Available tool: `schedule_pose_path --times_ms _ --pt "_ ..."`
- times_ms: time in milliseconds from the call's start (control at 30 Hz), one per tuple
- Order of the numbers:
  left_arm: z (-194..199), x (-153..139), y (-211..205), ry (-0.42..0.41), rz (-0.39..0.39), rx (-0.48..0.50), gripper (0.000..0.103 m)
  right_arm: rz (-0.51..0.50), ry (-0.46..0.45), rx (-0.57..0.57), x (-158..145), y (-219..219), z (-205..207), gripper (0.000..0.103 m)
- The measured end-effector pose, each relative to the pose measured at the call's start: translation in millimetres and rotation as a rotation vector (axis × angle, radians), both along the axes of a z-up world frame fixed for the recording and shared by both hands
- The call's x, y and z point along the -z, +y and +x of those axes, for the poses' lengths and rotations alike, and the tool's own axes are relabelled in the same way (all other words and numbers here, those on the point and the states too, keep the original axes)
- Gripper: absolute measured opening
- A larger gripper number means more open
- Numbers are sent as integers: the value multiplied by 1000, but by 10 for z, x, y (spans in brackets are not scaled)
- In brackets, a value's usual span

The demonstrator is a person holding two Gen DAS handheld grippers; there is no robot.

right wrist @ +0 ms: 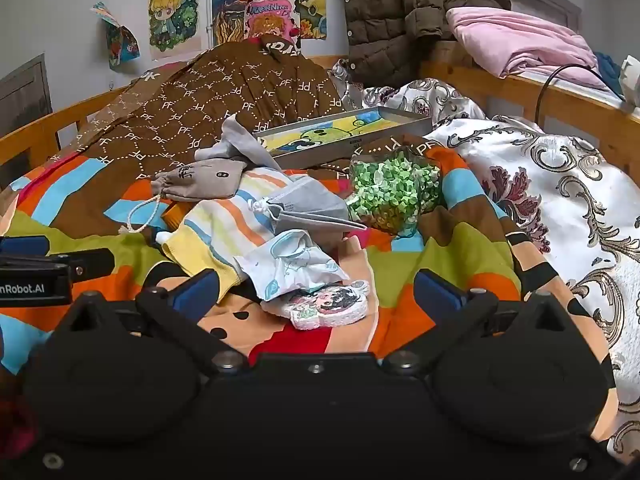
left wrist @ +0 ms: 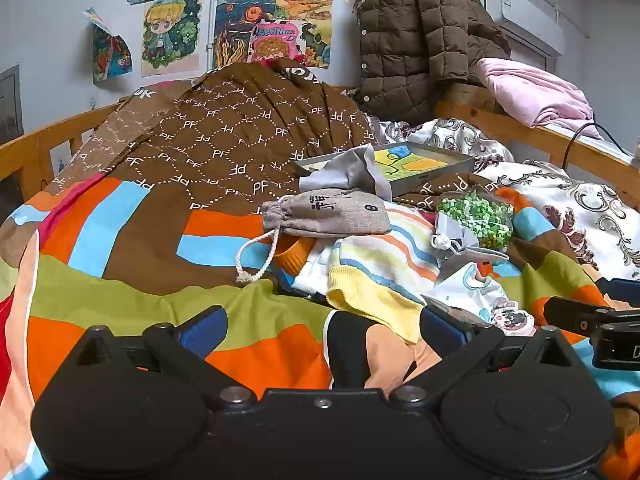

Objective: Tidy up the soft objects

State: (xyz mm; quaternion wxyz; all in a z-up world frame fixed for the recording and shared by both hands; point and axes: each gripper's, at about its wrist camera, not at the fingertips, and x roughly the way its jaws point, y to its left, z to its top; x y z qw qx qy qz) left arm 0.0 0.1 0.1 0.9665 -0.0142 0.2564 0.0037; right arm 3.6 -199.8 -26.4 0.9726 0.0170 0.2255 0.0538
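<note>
Pale wall (left wrist: 48,40) with cartoon posters (left wrist: 170,34), wooden bed frame (left wrist: 520,130), air conditioner (left wrist: 524,16) high right

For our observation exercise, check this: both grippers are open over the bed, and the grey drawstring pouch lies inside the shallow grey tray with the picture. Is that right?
Not quite. The grey drawstring pouch lies on the striped cloth in front of the shallow grey tray, not inside it; the left wrist view shows this. The rest holds: the left gripper and right gripper are open over the bed.
</note>
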Motion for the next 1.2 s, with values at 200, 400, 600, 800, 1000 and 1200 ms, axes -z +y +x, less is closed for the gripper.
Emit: schedule_pose_path --times_ms 200,400,600,800,1000,1200 --pt "-1 -1 -2 -3 2 -3 102 -1 -3 0 1 1 0 103" --pt "-2 -2 1 -4 0 -1 102 0 -2 -1 3 -1 5 103" --pt "-2 -3 -1 -3 0 -1 102 0 -3 2 3 -5 7 103" --pt "-2 -2 1 -2 0 -3 102 1 -4 4 11 -10 -12 103" --pt "-1 -2 2 -2 0 -3 102 0 -3 3 10 -11 -7 103" --pt "-1 -2 1 -1 0 -3 102 -1 0 4 13 -7 -12 103"
